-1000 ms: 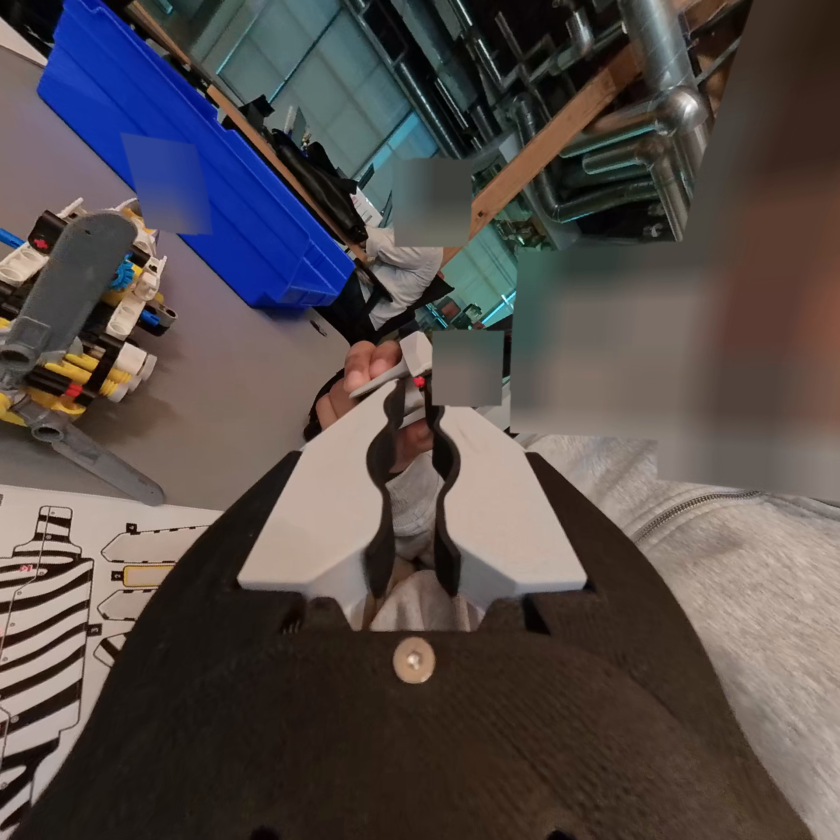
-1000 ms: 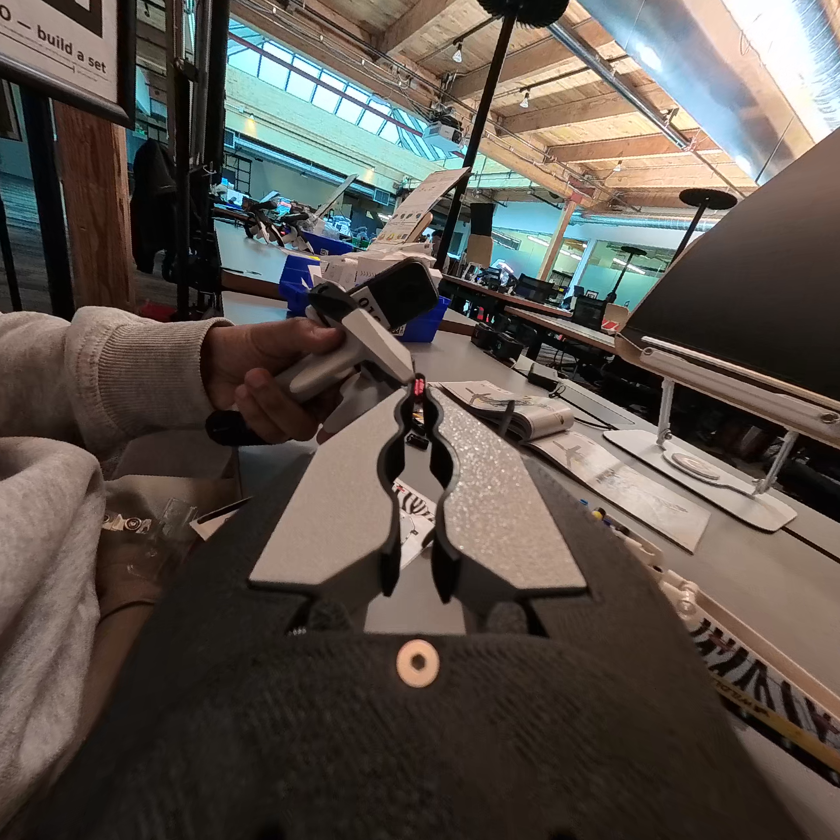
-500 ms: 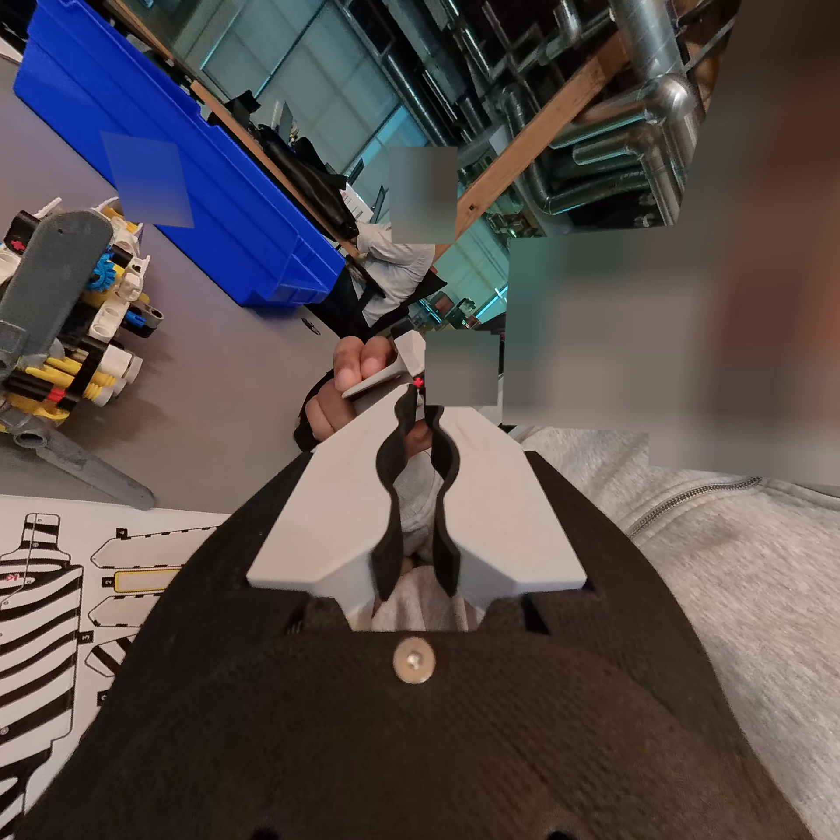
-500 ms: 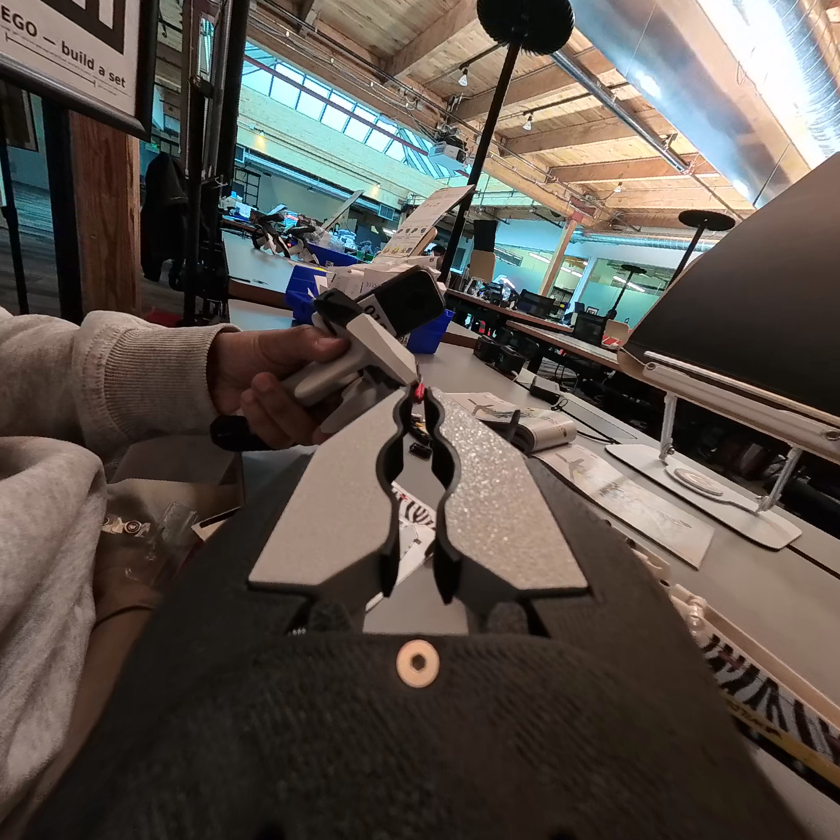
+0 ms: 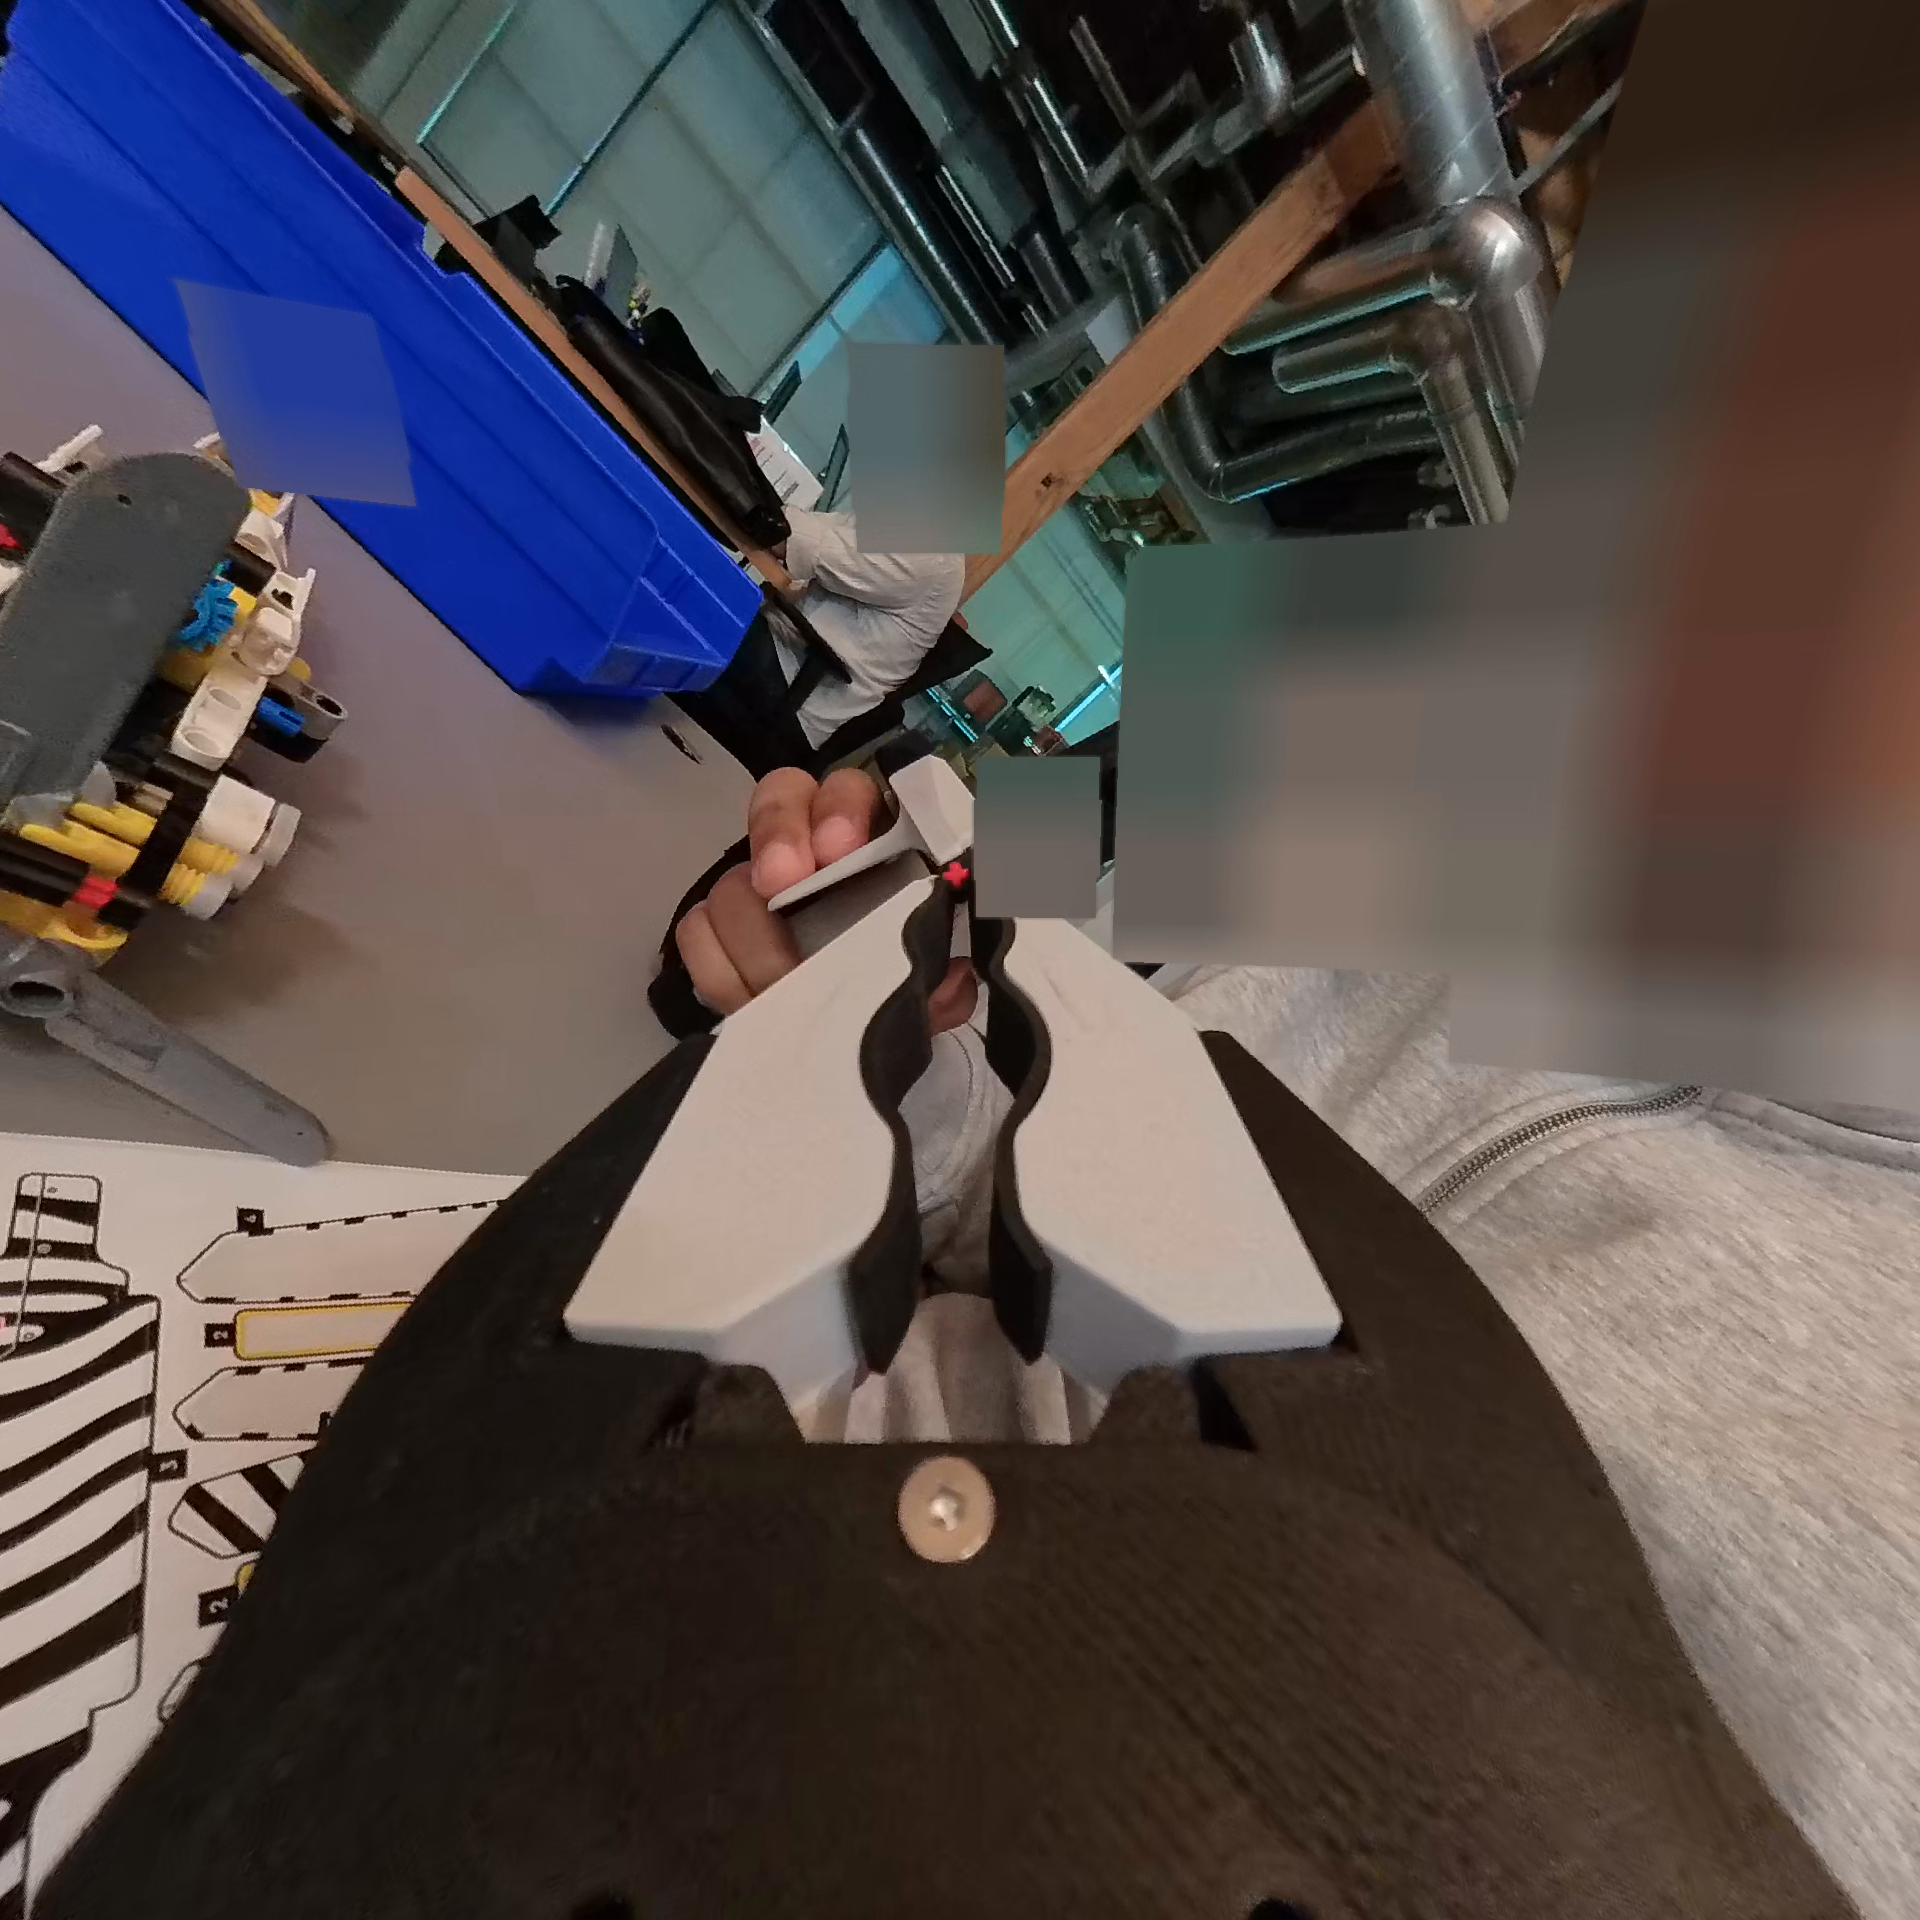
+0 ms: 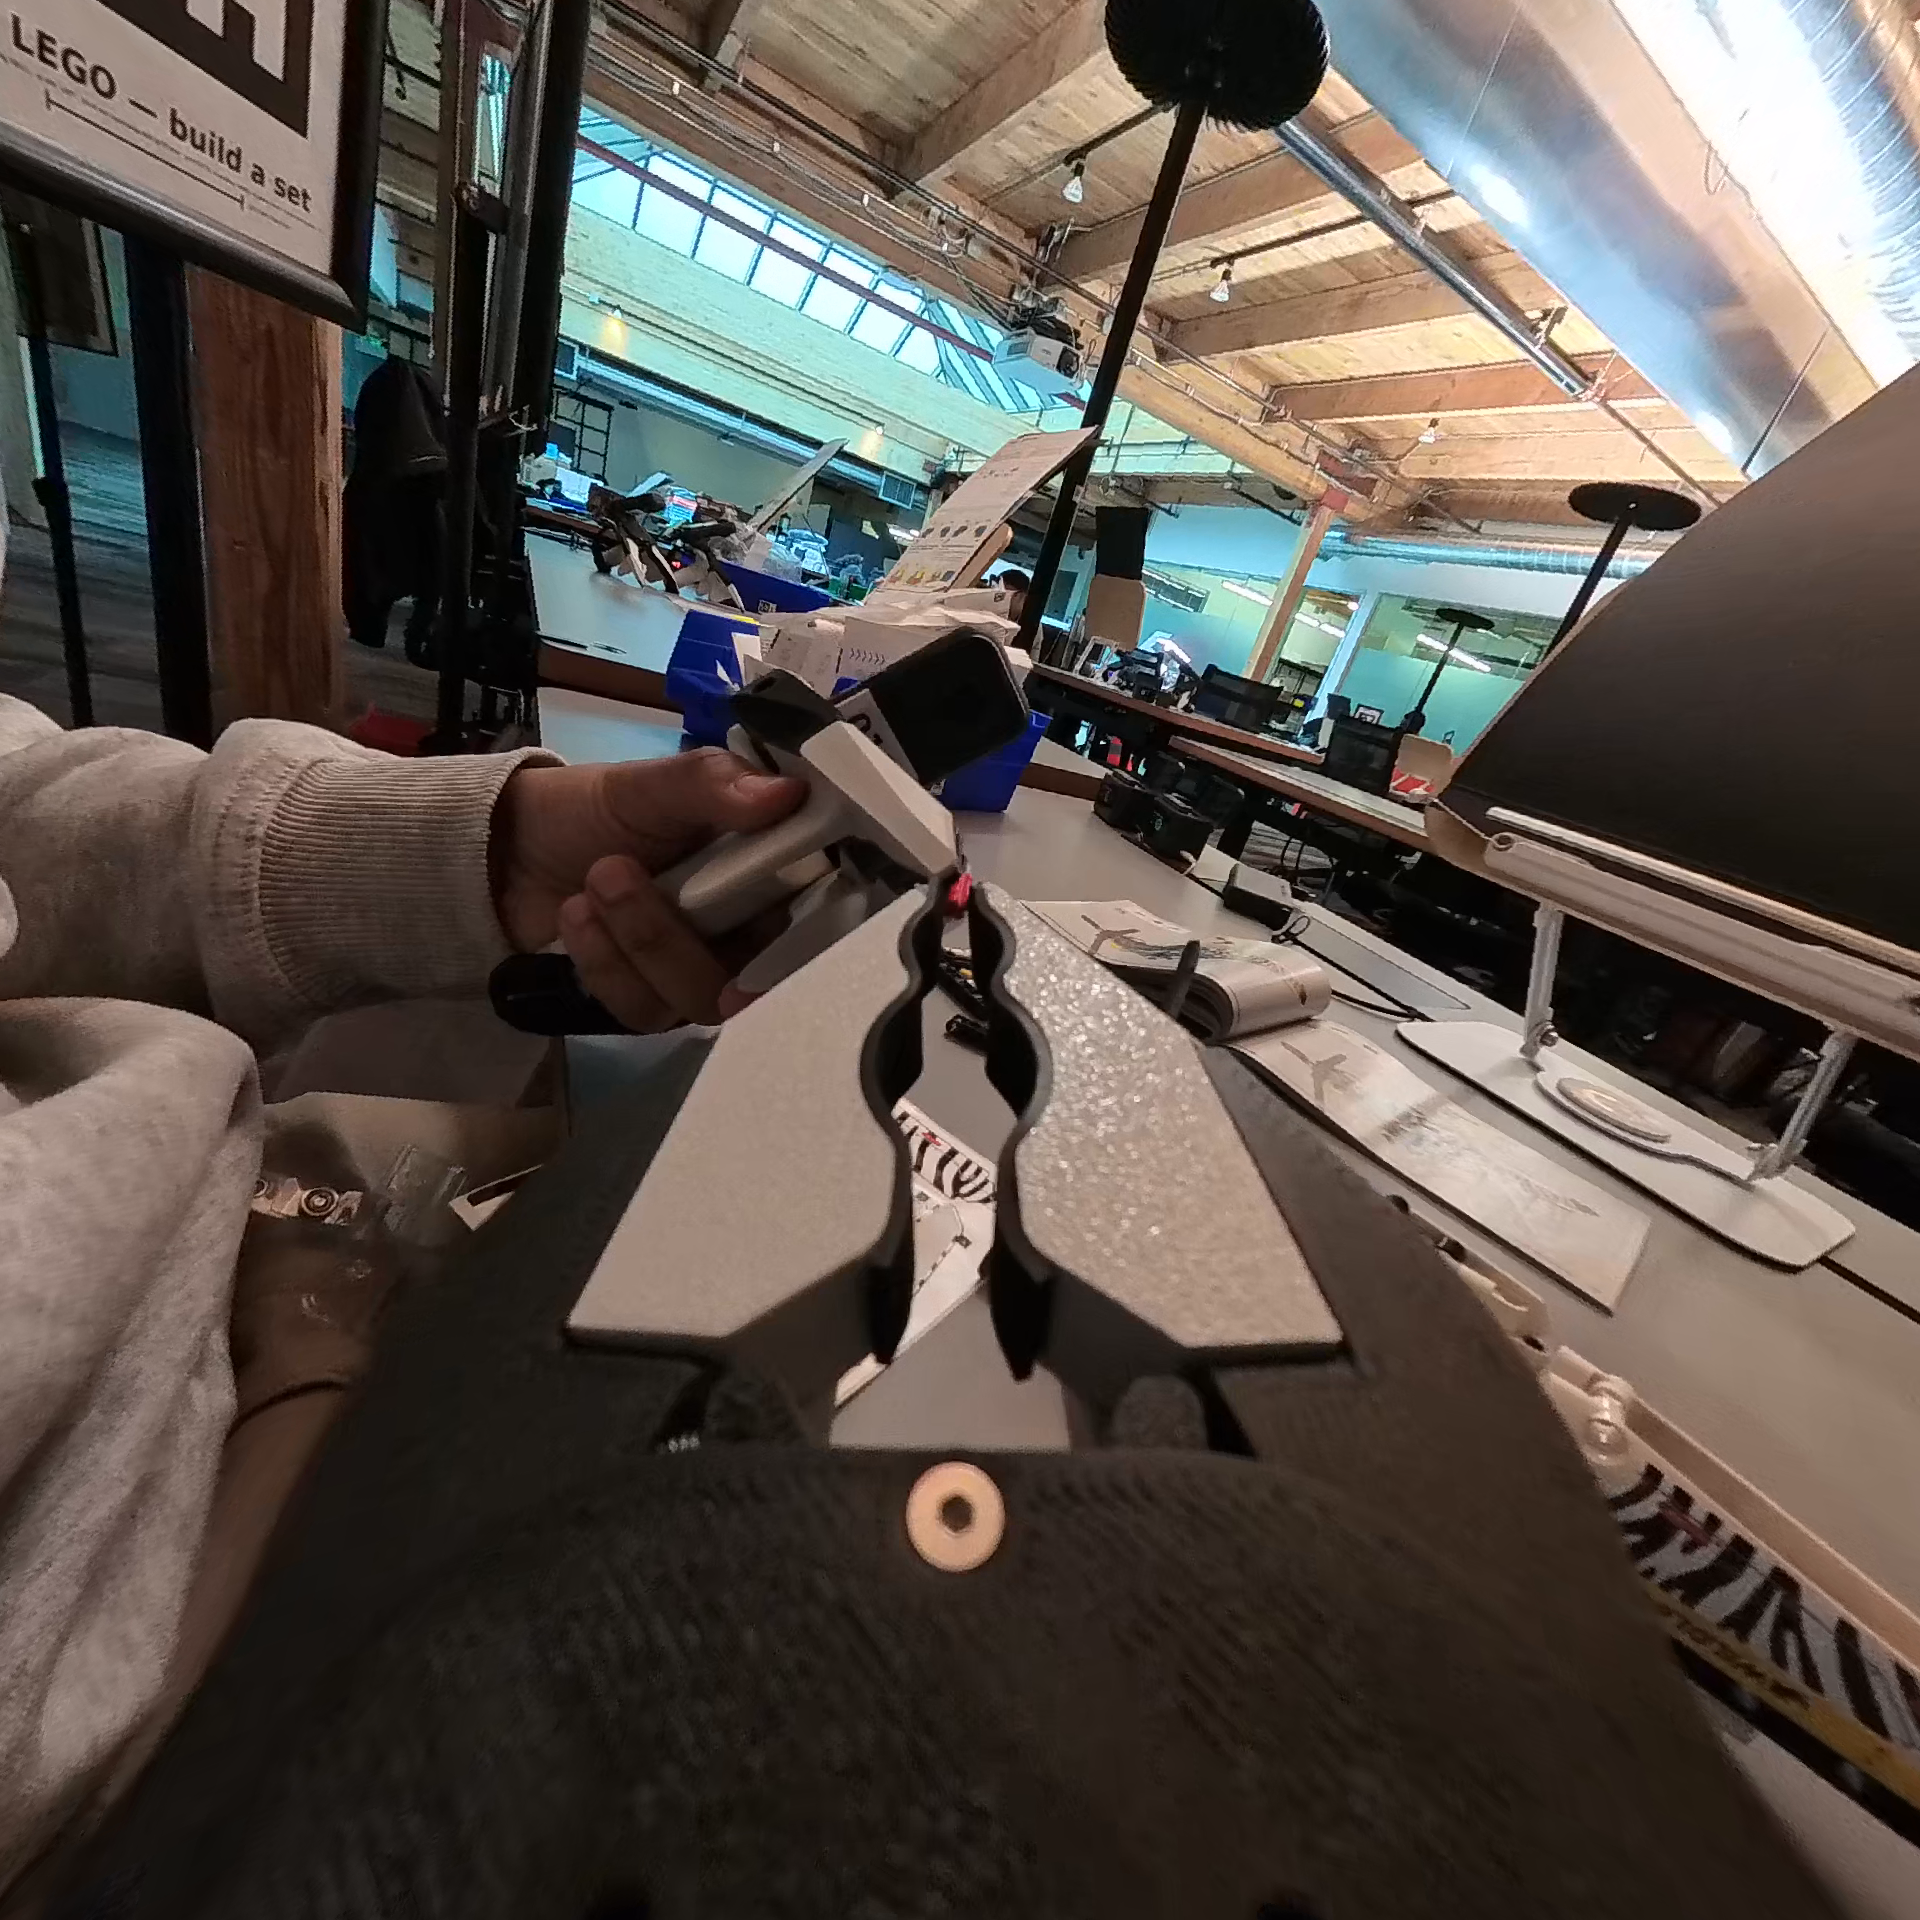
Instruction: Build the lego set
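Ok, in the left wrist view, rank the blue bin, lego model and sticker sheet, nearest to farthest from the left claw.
1. sticker sheet, lower left, beside the left claw.
2. lego model, farther left.
3. blue bin, upper left, beyond the model.

Above the claw tips, timber ceiling beams (image 6: 1299, 260) and a silver duct (image 6: 1662, 156) cross overhead; skylights (image 6: 790, 249) glow far ahead; a wooden post (image 6: 265, 499) rises at left; grey tables (image 6: 1091, 862) stretch beyond.
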A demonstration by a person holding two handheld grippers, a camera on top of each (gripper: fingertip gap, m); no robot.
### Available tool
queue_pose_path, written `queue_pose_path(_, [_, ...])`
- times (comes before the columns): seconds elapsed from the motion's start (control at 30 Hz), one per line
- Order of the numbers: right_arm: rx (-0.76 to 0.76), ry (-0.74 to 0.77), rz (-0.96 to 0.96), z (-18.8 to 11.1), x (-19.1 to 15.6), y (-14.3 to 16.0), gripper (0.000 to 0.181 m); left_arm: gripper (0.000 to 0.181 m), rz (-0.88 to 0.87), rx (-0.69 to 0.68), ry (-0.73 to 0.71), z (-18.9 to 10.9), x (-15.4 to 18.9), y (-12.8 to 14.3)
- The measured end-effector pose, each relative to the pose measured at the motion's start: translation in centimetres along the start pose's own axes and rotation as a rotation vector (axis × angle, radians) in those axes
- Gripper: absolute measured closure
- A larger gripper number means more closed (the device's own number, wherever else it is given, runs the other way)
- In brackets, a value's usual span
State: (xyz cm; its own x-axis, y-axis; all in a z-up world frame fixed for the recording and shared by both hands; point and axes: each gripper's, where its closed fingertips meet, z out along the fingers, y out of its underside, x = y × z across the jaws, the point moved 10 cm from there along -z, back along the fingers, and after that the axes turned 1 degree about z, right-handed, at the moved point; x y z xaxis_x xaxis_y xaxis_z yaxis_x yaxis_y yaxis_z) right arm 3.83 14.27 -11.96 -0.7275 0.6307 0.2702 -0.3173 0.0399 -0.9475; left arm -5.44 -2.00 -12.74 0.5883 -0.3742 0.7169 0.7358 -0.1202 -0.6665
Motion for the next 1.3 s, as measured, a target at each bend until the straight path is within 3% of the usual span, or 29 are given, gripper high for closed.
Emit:
queue_pose_path(0.67, [-0.005, -0.016, 0.044, -0.2, 0.4, 0.0, 0.18, 0.181, 0.043, -0.032, 0.012, 0.1, 0.3, 0.1])
queue_pose_path(0.87, [0.015, -0.089, 0.168, -0.5, 1.0, 0.0, 0.18, 0.154, 0.093, 0.023, 0.003, -0.5, 0.5, -0.3])
queue_pose_path(1.0, [0.042, -0.164, 0.252, -0.7, 1.2, -0.1, 0.179, 0.147, 0.184, -0.062, -0.044, 0.3, 0.9, 0.2])
queue_pose_path(1.3, [0.027, -0.23, 0.307, -0.5, 1.2, 0.0, 0.179, 0.168, 0.309, -0.047, -0.012, 0.5, 2.2, 0.2])
